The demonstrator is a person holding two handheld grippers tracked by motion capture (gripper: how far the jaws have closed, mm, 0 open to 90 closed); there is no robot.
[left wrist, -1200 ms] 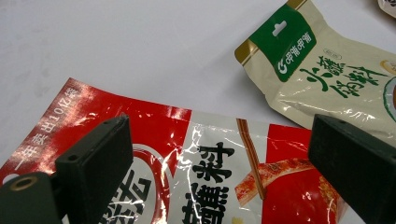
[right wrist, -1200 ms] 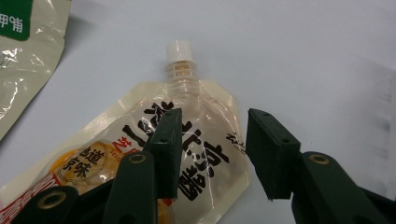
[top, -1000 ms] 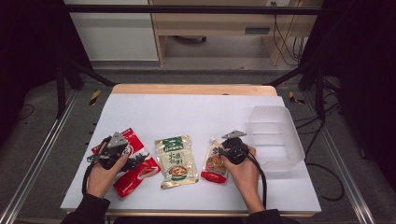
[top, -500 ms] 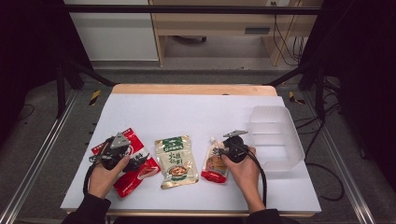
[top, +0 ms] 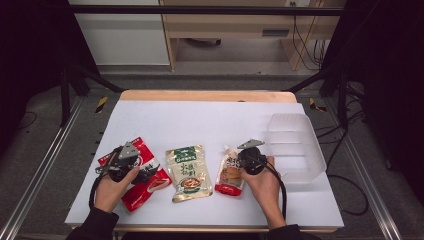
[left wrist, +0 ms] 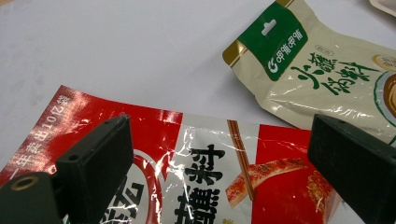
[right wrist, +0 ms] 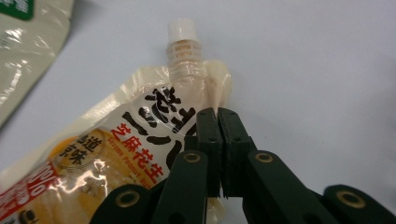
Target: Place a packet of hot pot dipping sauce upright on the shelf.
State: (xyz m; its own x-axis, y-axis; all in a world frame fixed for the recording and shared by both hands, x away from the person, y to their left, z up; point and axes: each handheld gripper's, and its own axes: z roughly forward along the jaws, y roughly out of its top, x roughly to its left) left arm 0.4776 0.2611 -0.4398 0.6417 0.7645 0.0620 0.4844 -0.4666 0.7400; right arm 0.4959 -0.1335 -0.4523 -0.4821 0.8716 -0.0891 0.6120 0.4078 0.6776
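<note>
Your right gripper (right wrist: 218, 116) had just been closing — jaws pinched on the spouted pouch (right wrist: 140, 140) edge, at five o'clock on the table (top: 210, 120); your left gripper (left wrist: 219, 154) gaped wide over the red packet (left wrist: 196, 172).

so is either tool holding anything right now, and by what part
The right tool has just closed on the spouted pouch, pinching its upper edge just below the cap. The left tool is open above the red packet, holding nothing.
</note>
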